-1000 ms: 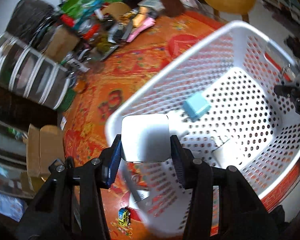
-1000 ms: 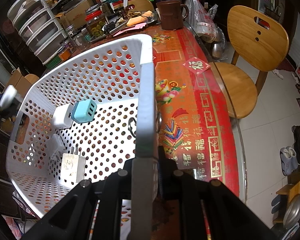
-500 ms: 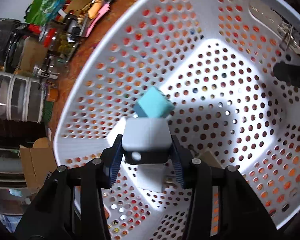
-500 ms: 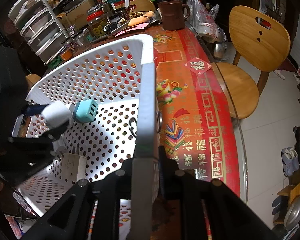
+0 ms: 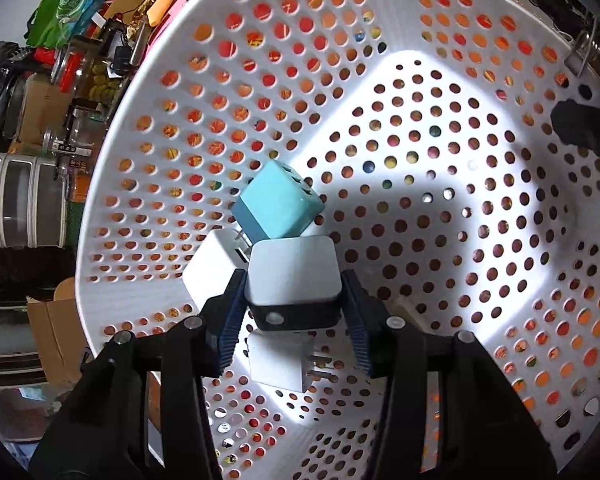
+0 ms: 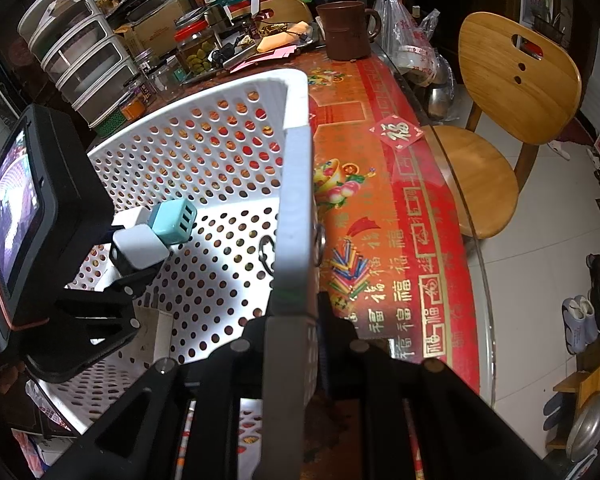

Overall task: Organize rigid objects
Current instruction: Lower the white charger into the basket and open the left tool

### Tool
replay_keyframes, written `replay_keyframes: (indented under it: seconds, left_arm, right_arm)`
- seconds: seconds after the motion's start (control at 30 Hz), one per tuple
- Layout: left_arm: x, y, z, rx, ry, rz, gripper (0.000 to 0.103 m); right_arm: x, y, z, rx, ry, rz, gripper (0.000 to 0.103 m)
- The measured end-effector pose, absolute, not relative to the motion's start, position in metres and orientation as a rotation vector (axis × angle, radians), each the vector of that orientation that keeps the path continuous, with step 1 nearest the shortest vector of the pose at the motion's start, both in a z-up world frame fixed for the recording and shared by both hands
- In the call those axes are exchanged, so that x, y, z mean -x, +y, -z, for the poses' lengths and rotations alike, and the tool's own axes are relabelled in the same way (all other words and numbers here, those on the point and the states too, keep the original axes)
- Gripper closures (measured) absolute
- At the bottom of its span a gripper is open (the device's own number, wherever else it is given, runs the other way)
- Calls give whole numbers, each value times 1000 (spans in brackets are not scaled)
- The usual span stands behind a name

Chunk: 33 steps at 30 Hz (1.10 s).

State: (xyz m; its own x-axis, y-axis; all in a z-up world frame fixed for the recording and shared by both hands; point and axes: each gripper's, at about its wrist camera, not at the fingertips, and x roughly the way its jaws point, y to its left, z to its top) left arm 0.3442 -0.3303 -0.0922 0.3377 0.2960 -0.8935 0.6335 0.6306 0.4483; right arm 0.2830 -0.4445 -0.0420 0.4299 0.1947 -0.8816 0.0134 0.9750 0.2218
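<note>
Lowered since the earlier frame into the white perforated plastic basket (image 5: 440,128), the left gripper (image 5: 294,312), jaws opening, is seen around a white-and-black cube charger (image 5: 292,276) beside a teal cube charger (image 5: 278,210), while the basket's rim is kept pinched by the narrow right gripper (image 6: 292,320).

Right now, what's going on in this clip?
A person is sorting chargers into a white perforated basket on the table. The left claw is down inside the basket with a white-and-black charger cube between its jaws, which are opening, right beside a teal USB charger and white plug adapters. The right claw is shut on the basket rim, steadying it.
</note>
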Motion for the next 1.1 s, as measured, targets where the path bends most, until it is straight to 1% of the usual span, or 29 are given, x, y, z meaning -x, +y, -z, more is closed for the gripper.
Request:
replay_keyframes:
  seconds: [0.13,0.17,0.2,0.27,0.33,0.4,0.43,0.5,0.53,0.7,0.9,1.1]
  left_arm:
    - [-347,-324,89,-900,1242,271,56]
    - [-347,-324,87,-901,1231,267,53]
    - [-347,-323,86,-903,1226,266,46]
    - [-348,-323,83,-902,1219,269,40]
    - [-347,-323,81,-902,1211,275,37]
    - [-347,-322,79,-903,1203,276,29]
    - [-347,-321,77,-906,1195,276,27]
    - [-346,-321,75,-916,1173,276,15]
    - [-346,-320,73,-920,1158,269,14]
    - [-335,-322,59,-905,1112,259,9]
    - [-322,-312,30,-868,1044,240,7]
    - [-309,-279,-13,-791,965,209,7]
  right_arm:
    - [-283,-445,42,-206,1123,-114,88]
    - [-283,-444,42,-206,1124,-114,88]
    - [-283,-444,42,-206,1124,-114,88]
    - [-283,-444,42,-205,1123,-114,88]
    - [-283,-444,42,-205,1123,-114,88]
    - [-283,-444,42,-206,1123,-114,88]
    - [-283,-445,42,-206,1124,-114,88]
    - [-283,-444,42,-205,1124,-114,88]
    - [-283,-443,42,-204,1123,-115,88]
    - [-283,-443,42,-204,1124,-114,88]
    - [-284,-443,43,-205,1123,-114,88]
    - [-284,-443,43,-204,1123,-115,88]
